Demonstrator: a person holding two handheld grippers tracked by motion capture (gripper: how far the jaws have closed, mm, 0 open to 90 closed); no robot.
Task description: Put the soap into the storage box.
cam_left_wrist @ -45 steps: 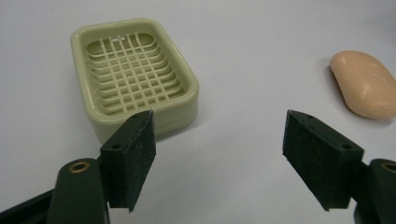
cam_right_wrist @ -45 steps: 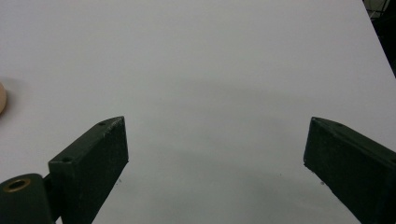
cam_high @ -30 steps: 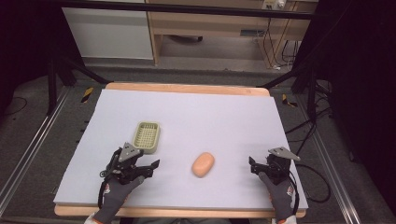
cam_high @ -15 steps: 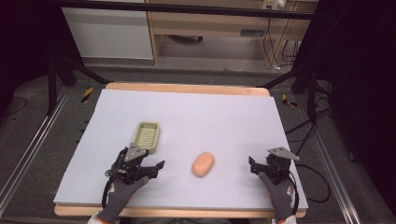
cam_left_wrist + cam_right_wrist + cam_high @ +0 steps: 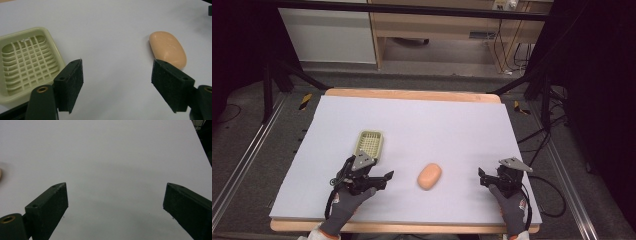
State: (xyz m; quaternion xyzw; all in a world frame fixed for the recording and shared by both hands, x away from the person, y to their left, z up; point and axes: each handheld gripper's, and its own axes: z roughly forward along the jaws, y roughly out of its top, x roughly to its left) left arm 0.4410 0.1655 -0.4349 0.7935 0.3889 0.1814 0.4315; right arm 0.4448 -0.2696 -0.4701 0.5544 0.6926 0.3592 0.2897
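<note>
Left gripper point(image 5: 117, 87), jaws wide, should swing right to straddle the soap point(image 5: 168, 49) squarely (dish point(image 5: 25, 62) just beside); right gripper point(image 5: 115, 212) jaws wide, empty.

Left gripper point(image 5: 117, 85) jaws spread wide; right gripper point(image 5: 115, 207) likewise.

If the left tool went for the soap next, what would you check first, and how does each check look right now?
1. Left tool open wide enough: ok, its jaws stand apart.
2. Soap free to grab: ok, it lies alone on the white table.
3. Soap lined up between the jaws: not ok, it sits off toward one jaw in the left gripper view.
4. Soap dish empty: ok, only its grid shows.
5. Right tool out of the way: ok, open, apart from the soap.
</note>
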